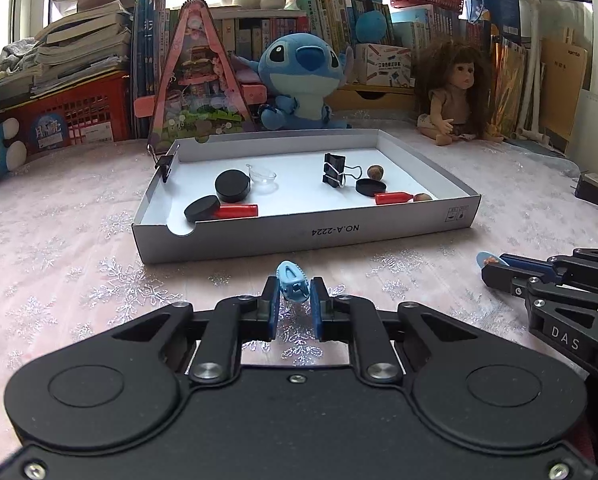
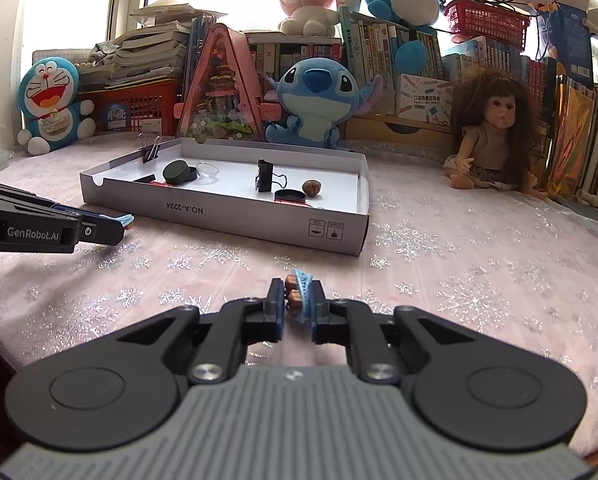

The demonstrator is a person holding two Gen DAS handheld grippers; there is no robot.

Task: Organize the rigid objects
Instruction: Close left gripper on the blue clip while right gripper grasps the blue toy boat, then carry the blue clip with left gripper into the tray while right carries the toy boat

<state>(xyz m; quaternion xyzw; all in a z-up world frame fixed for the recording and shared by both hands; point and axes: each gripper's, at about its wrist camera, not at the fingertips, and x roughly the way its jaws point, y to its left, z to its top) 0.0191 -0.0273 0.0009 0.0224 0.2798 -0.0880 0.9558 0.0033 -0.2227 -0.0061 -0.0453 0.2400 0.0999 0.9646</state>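
My left gripper (image 1: 294, 294) is shut on a light blue hair clip (image 1: 293, 285), just above the pink cloth, in front of the white cardboard tray (image 1: 307, 232). My right gripper (image 2: 298, 300) is shut on a second blue clip with brown decorations (image 2: 299, 294); it shows in the left wrist view (image 1: 499, 266) at the right. The tray holds black round lids (image 1: 232, 185), red tubes (image 1: 235, 211), a binder clip (image 1: 334, 170), a clear dish (image 1: 262, 176) and nuts (image 1: 375, 172). Another binder clip (image 1: 165, 164) grips the tray's left wall.
Plush toys (image 1: 303, 80), a doll (image 1: 455, 92), a triangular pink display (image 1: 197, 80), red baskets (image 1: 75, 116) and stacked books line the back of the table. A small dark box (image 1: 591, 192) lies at the far right.
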